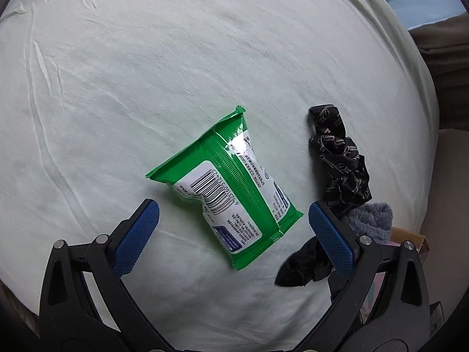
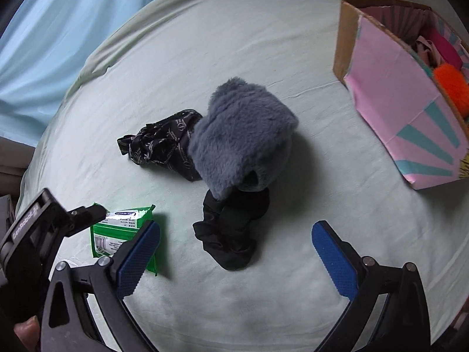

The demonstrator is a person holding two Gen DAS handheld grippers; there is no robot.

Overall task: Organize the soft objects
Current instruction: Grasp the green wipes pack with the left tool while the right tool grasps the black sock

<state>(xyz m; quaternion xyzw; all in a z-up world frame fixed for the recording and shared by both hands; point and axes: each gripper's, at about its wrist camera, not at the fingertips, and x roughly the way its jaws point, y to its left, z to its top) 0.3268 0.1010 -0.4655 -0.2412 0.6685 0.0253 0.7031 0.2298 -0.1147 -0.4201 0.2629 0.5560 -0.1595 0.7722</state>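
Observation:
A green wipes pack (image 1: 225, 187) lies on the pale sheet, just ahead of and between the pads of my open, empty left gripper (image 1: 233, 214). It also shows in the right wrist view (image 2: 123, 231), with the left gripper (image 2: 44, 228) over it. A black printed scarf (image 1: 340, 161) (image 2: 161, 143), a grey fluffy item (image 2: 243, 138) (image 1: 372, 217) and a plain black cloth (image 2: 231, 234) (image 1: 304, 261) lie together. My right gripper (image 2: 236, 236) is open and empty, above the black cloth.
A pink cardboard box (image 2: 392, 88) holding an orange fluffy thing (image 2: 451, 85) and pink fabric stands at the right. The bed (image 1: 176, 58) drops off at the far right edge, with light blue fabric (image 2: 58, 29) beyond.

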